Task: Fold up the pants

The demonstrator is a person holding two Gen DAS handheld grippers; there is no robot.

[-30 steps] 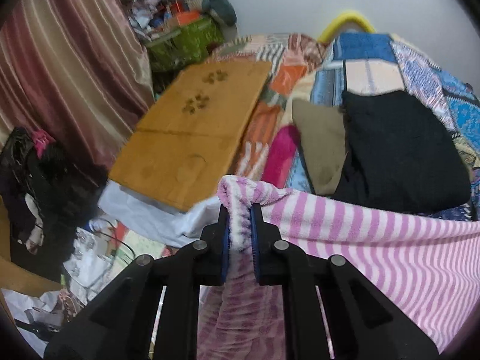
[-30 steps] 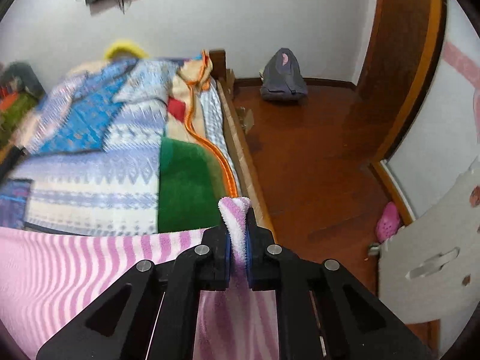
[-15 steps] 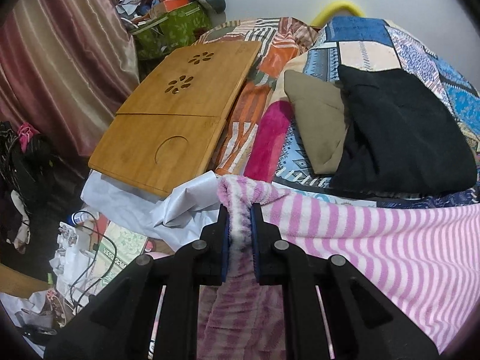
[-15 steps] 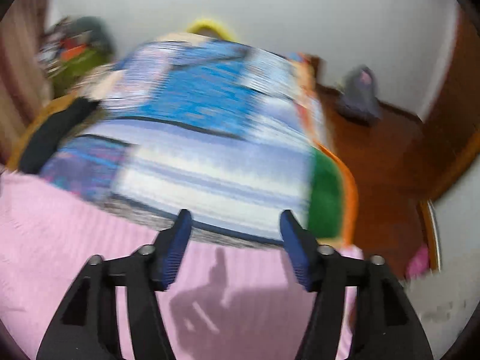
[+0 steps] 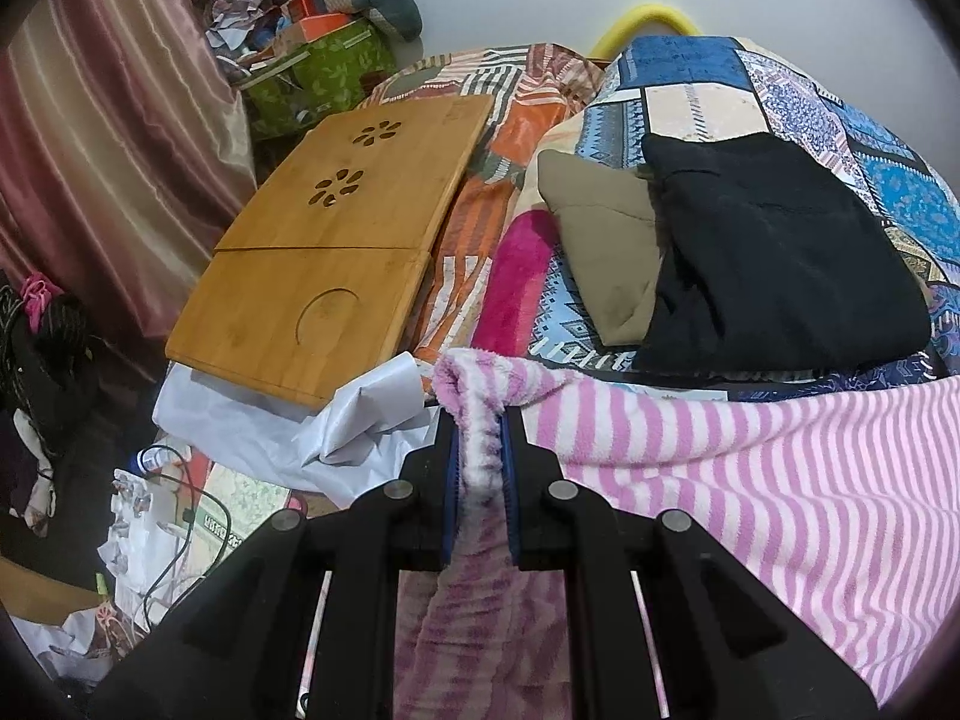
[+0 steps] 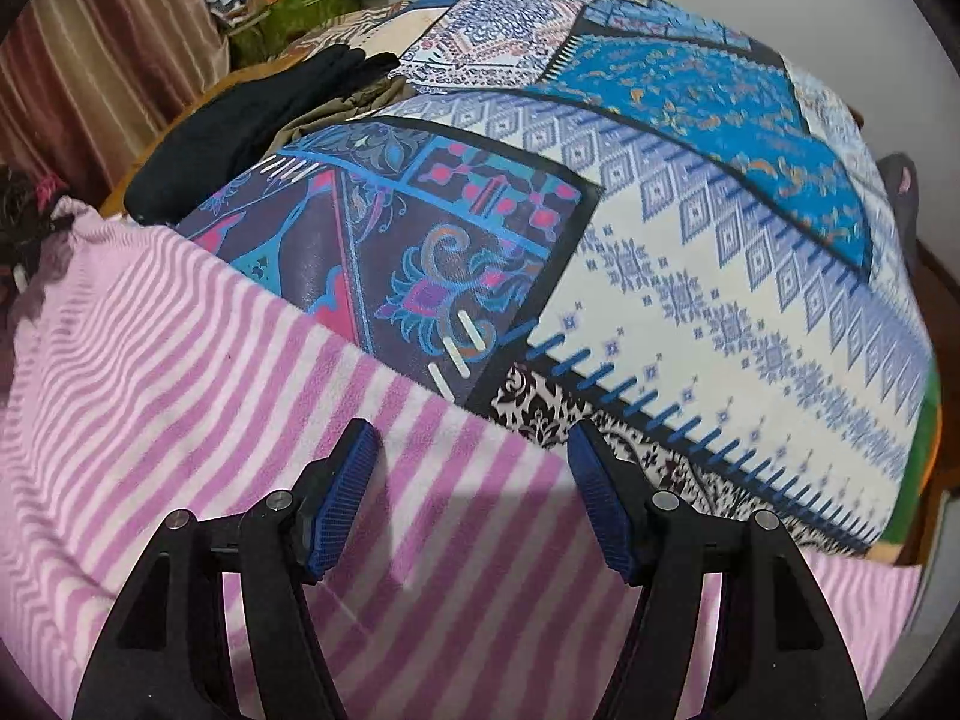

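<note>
The pink-and-white striped pants (image 5: pixel 750 480) lie spread along the near edge of the patchwork bedspread (image 5: pixel 690 102). My left gripper (image 5: pixel 480 420) is shut on a bunched corner of them at the bed's left side. In the right wrist view the pants (image 6: pixel 180 390) stretch flat under my right gripper (image 6: pixel 471 444). Its jaws stand apart and are closing, with the blue pads (image 6: pixel 348 492) above the fabric and nothing pinched between them. The right gripper hovers near the pants' upper edge, where they meet the bedspread (image 6: pixel 720 240).
A folded black garment (image 5: pixel 780 252) and an olive one (image 5: pixel 606 240) lie on the bed behind the pants. A wooden lap tray (image 5: pixel 336 264) rests to the left, over crumpled white sheeting (image 5: pixel 270 432). A green box (image 5: pixel 318 78) and a curtain (image 5: pixel 90 150) stand further left, above floor clutter.
My right gripper has let go of the pants' corner, opened, and swung left from the bed's right edge to over the spread pants. The left gripper keeps its grip, nearly still.
</note>
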